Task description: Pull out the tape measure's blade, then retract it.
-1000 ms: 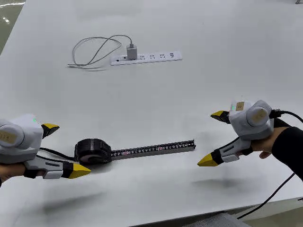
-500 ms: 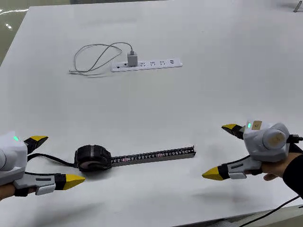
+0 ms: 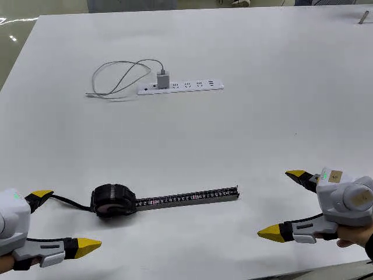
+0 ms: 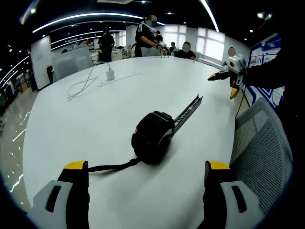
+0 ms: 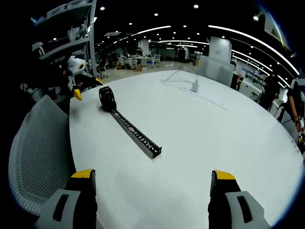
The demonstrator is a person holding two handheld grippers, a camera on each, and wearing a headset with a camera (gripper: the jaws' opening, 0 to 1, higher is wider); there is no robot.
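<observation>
On table (image 3: 262, 70) — tape measure (image 3: 113, 200), blade (image 3: 186, 198) numerals blurred

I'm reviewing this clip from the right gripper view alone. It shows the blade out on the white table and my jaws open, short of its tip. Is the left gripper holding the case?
Observer: No. The left gripper is open, and the case lies ahead of its jaws, untouched.
Reviewer: Is anything trailing behind the case?
Observer: Yes. A black strap lies on the table, running from the case back toward that gripper.
</observation>
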